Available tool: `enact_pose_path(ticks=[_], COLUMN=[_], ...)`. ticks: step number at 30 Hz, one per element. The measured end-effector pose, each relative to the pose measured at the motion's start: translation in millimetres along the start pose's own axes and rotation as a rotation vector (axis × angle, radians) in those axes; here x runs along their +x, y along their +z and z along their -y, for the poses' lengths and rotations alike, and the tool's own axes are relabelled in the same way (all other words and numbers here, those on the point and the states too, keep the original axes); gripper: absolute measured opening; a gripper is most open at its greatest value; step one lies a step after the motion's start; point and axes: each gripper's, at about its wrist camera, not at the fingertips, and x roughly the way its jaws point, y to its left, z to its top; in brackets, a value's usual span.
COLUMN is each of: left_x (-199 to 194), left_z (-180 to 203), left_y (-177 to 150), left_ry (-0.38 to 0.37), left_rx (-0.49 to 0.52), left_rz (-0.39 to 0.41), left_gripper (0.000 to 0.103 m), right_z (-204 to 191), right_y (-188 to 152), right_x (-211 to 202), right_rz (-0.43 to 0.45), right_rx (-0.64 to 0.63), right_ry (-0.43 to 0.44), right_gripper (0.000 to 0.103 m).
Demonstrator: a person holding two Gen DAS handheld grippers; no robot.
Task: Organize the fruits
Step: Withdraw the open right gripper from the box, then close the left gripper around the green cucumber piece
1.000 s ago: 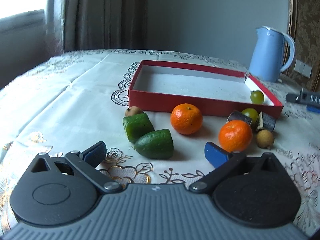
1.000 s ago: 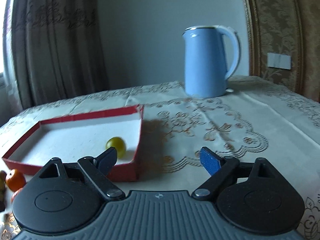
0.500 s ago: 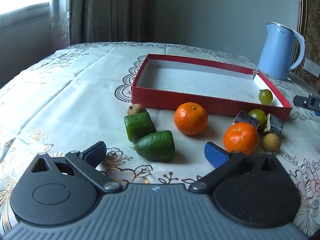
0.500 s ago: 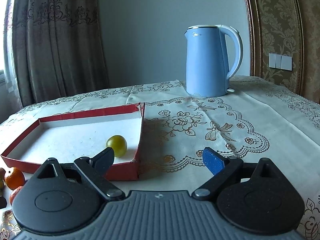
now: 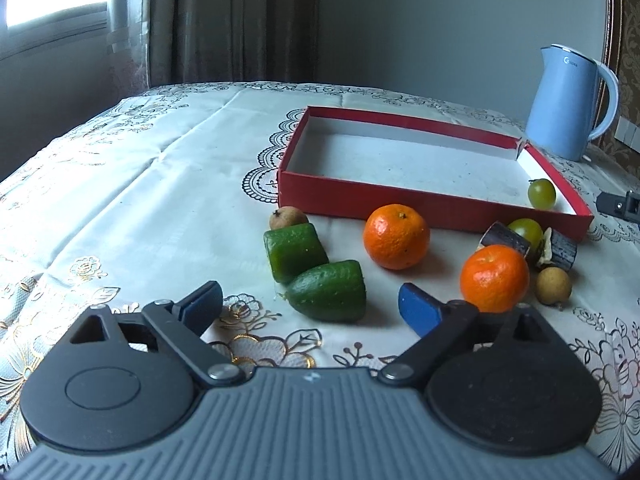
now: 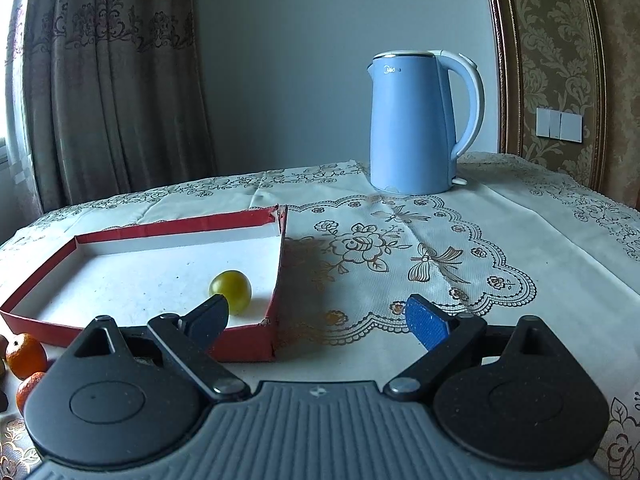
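I am watching the left claw [image 5: 310,304] hanging low over the counter [image 5: 120,208] with its jaws wide; they have just been closing a little, with nothing between them, though the nearer green piece [image 5: 328,291] is lying just ahead of the gap. The right claw [image 6: 318,318] is standing open and empty, over the red tray's near right corner.

Left to right in the left view: a small brown fruit [image 5: 287,217], touching the far green piece [image 5: 295,252], which is leaning on the nearer one; then an orange [image 5: 396,236], a second orange [image 5: 495,278], two dark cut chunks [image 5: 507,239] with a green grape [image 5: 527,229] between them, and a small tan round fruit [image 5: 553,285]. The red tray [image 5: 400,204] is holding a single grape [image 5: 541,193] in its right corner.

Risks, as I am judging them:
- The green pieces are smooth, blunt-ended and touching; closing on one is likely nudging the other or squeezing it out sideways.
- The oranges and the grape are round and could be rolling on the cloth if clipped by a finger.
- The tray looks like thin card with a torn corner [image 6: 276,214]; a bump could be sliding it.
- The embroidered cloth could be snagging a low fingertip.
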Motion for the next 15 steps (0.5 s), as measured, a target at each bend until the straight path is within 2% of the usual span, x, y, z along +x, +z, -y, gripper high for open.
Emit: enact_pose_path(ticks=[5,10,13,15], left_x=[-3.2,-4.4,-3.9,-4.2], left_z=[3.1,5.0,6.4,6.2], left_y=[-0.9,0.1,0.5,0.6], left_ry=[0.001,-0.027,-0.025,-0.025], left_rx=[0.036,0.051,0.062,0.058], left_rz=[0.001,-0.005,-0.009,-0.008], left_gripper=[0.073,0.062,0.061,0.053], right_z=[-0.4,0.0,0.0,-0.1], right_y=[-0.4,-0.5,-0.6,-0.8], right_x=[1.3,2.4,2.5,2.6], right_rz=[-0.008,-0.01,-0.011,-0.01], right_rx=[-0.002,-0.002,-0.002,-0.002], right_ry=[-0.008,-0.007,-0.007,-0.007], right_gripper=[0.096,0.096,0.096,0.096])
